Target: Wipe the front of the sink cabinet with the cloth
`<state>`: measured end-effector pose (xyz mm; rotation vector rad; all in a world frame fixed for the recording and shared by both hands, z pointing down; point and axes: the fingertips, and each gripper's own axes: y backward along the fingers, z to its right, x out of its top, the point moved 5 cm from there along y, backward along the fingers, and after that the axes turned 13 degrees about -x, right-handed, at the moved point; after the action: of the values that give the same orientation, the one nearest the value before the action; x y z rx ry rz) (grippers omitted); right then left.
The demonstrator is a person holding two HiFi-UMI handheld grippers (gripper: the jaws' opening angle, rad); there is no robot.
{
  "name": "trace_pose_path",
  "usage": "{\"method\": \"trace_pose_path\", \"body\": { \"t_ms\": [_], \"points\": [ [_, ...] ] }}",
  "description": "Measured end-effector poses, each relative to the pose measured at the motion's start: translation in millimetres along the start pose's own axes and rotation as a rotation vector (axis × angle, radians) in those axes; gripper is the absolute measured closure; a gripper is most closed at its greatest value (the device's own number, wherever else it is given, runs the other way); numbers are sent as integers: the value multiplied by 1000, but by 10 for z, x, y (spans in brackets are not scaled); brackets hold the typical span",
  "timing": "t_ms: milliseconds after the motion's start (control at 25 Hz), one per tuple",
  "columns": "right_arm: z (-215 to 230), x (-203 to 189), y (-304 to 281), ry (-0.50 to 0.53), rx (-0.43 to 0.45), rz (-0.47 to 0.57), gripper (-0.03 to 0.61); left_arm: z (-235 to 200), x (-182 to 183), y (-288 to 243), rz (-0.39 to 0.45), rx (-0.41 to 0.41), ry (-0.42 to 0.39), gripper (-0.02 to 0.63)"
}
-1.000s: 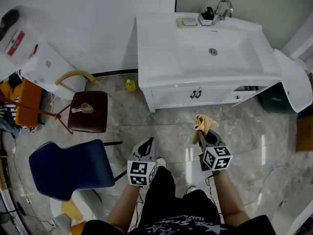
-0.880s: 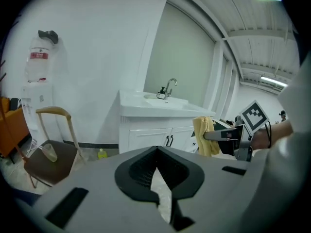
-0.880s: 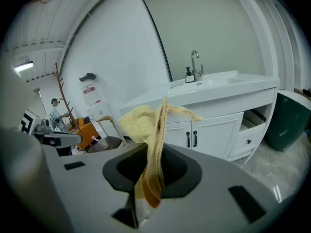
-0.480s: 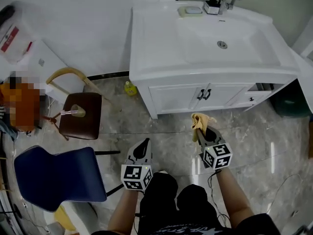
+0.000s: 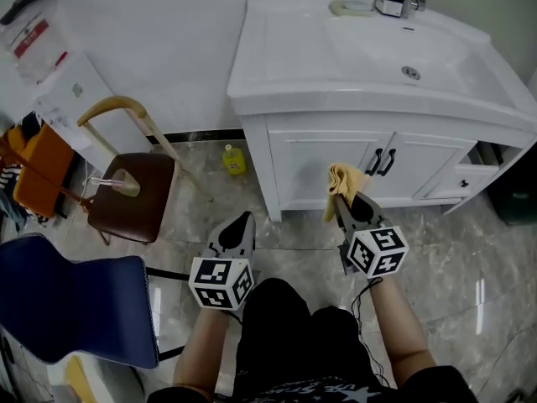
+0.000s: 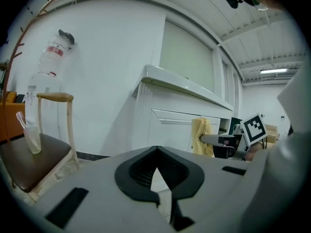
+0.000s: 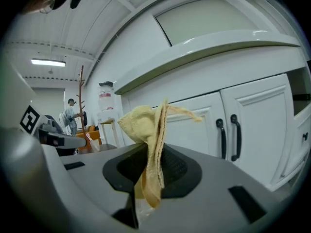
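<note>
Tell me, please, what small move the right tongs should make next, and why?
Probably ease the right tongs forward until the cloth meets the cabinet door: the cloth is clamped in them and seems just short of the white front.

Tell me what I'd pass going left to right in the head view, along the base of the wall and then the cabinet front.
In order: brown-seated chair → yellow bottle → cloth → black door handles.
</note>
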<state>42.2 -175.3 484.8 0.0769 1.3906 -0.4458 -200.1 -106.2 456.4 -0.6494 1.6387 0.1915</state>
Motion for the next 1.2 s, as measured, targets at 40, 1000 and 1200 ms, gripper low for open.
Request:
{"method": "trace_pose_path", "body": {
  "t_ms": [40,1000,1200],
  "points": [
    [-66,4,-70,6,17,16,494,-53,-33,-26,10,6,-6,600],
    [-649,256,-1113,100,148,107,494,-246,-31,-581,65,76,-42,600],
    [40,202,-931,43,-6,111,494,-94,-72,-772,62,14,-65,600]
  ]
}}
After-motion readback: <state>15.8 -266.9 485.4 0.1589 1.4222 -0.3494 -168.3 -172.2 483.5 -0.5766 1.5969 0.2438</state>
